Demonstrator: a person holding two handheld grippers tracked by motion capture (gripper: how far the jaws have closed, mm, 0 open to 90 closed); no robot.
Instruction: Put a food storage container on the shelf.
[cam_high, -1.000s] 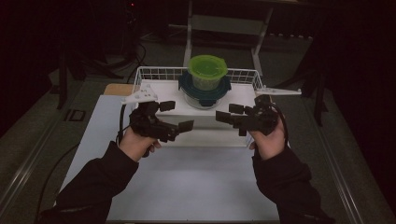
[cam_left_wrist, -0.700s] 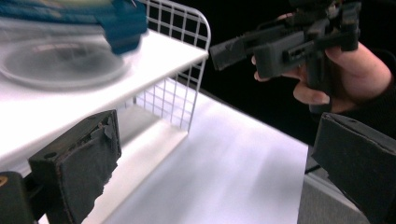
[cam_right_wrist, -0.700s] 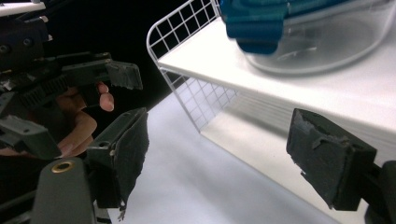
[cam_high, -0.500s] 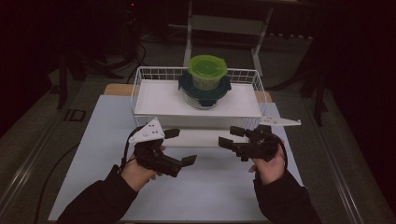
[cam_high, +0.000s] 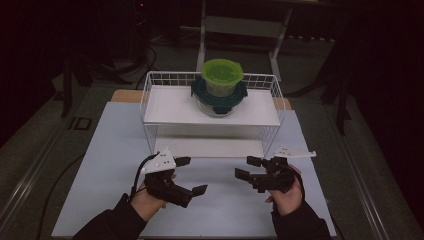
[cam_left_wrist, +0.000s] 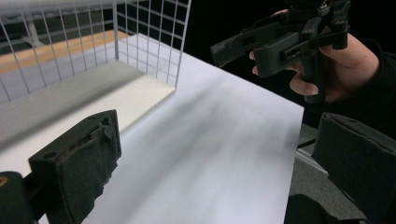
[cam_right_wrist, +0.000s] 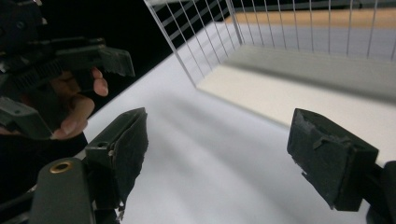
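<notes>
A white wire rack (cam_high: 148, 100) stands at the back of the white mat (cam_high: 110, 150). On its top shelf a green-lidded tub (cam_high: 222, 75) sits stacked on a dark teal-lidded container (cam_high: 216, 97). My left gripper (cam_high: 191, 175) hovers low over the mat in front of the rack, jaws open and empty. My right gripper (cam_high: 244, 167) faces it from the right, also open and empty. In the left gripper view my own gripper (cam_left_wrist: 215, 177) stands wide, with the right gripper (cam_left_wrist: 280, 37) beyond it. The right gripper view has its gripper (cam_right_wrist: 219, 154) spread over bare mat, with the left gripper (cam_right_wrist: 70, 56) opposite.
The rack's lower shelf (cam_high: 207, 147) is a pale board at mat level, seen in both gripper views (cam_left_wrist: 70, 100) (cam_right_wrist: 289, 93). A wooden strip (cam_high: 125, 95) lies behind the mat. Dark floor, cables and stand legs (cam_high: 202, 35) surround the table.
Both hands have sunk and drawn back toward the person, from just in front of the rack's top shelf to low over the mat's front half. Jaws stay open.
</notes>
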